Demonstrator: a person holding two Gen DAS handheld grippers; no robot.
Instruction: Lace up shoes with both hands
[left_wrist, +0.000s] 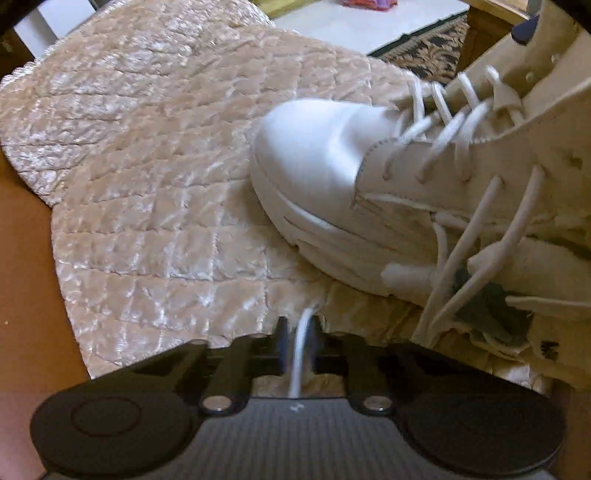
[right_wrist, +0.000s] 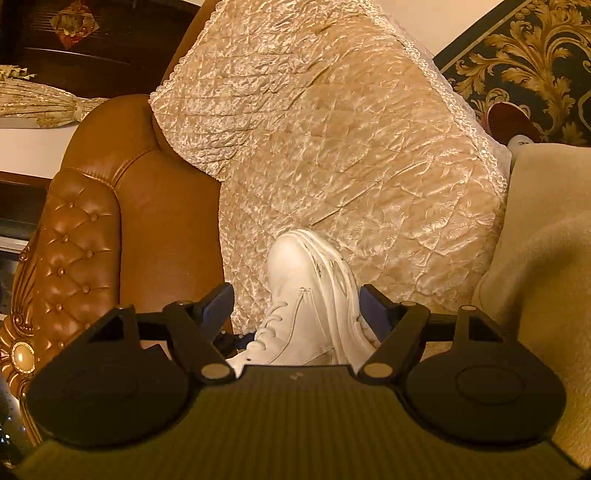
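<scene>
Showing no readable writing — white shoe (left_wrist: 314, 162), left tongs (left_wrist: 298, 332) pinching lace (left_wrist: 300, 354)

Your left tongs (left_wrist: 298, 339) are showing a matte black body: two round discs at the sides, angled black link arms, and a silver pin at each inner pivot. A grey ribbed plate with a tiny pale mark at its middle is filling the space between the discs. The fingers are looking dark with a bluish face. Your right tongs (right_wrist: 297, 308) are wearing the same black discs and links with pale round pins; their pads (right_wrist: 373, 309) are showing blue, and the ribbed plate is reading olive in the warm light.
</scene>
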